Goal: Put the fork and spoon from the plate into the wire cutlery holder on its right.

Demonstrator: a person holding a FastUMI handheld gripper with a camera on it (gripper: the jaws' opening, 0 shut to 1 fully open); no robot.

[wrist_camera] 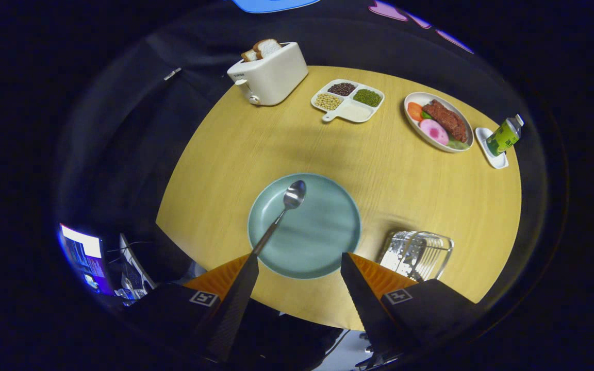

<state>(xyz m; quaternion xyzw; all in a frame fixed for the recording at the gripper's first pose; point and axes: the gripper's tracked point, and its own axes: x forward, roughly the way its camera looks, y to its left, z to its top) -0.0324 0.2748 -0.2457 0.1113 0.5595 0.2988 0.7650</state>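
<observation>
While tool gapes, one spoon occupies plate.

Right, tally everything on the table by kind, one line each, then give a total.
Plates: 2, teal plate, food plate
Spoon: 1
Wire holder: 1
Toaster: 1
Divided tray: 1
Bottle: 1
Small dish: 1
Total: 8
The hand-held gripper is open over the teal plate.

Spoon handle end behind left finger
</observation>
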